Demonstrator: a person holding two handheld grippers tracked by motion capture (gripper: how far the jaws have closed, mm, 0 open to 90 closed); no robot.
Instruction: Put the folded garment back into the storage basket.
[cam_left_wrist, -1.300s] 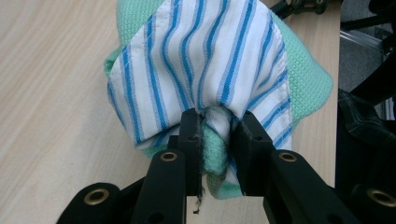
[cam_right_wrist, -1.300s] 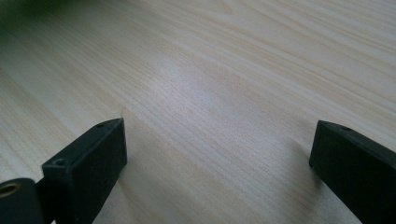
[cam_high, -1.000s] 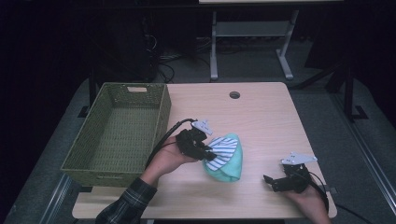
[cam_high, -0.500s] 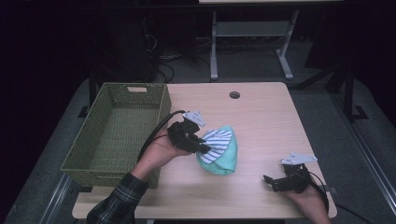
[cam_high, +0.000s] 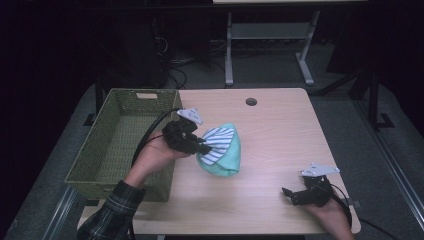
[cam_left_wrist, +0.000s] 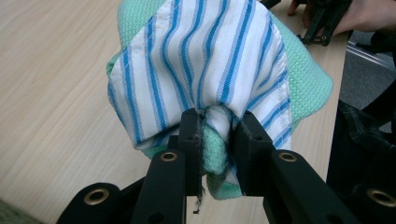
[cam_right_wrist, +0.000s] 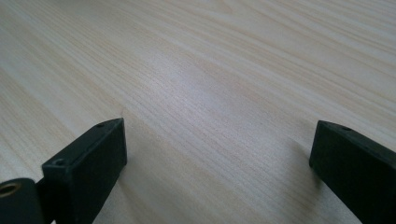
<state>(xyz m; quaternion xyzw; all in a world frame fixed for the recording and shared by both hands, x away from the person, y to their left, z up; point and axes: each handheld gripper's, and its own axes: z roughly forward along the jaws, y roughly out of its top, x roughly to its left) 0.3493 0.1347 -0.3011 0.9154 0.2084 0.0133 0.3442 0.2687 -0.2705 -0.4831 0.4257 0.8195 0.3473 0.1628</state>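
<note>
The left gripper (cam_high: 204, 148) has its two black fingers (cam_left_wrist: 190, 135) closed tight on a bunched fold of cloth: a white dishcloth with blue stripes (cam_left_wrist: 205, 60) gathered together with a mint-green waffle-knit cloth (cam_left_wrist: 306, 79), both pinched in the same narrow gap. In the high view the bundle (cam_high: 222, 150) hangs from the gripper near the middle of the pale wooden bench (cam_high: 280, 130), just to the right of the olive-green woven rectangular basket (cam_high: 120, 135); its lower edge looks to be at or barely off the bench top, though the angle does not settle that. The striped cloth lies on the upper side of the bundle, with the green cloth wrapping below and behind it. The person's left hand (cam_high: 155, 155), in a dark plaid sleeve (cam_high: 107, 215), is over the basket's right wall. The right gripper (cam_high: 292, 194) sits low at the near right corner of the bench, well apart from the cloths, held in the right hand (cam_high: 327, 212). Its fingers (cam_right_wrist: 88, 163) are spread wide with bare wood between them, holding nothing.
</note>
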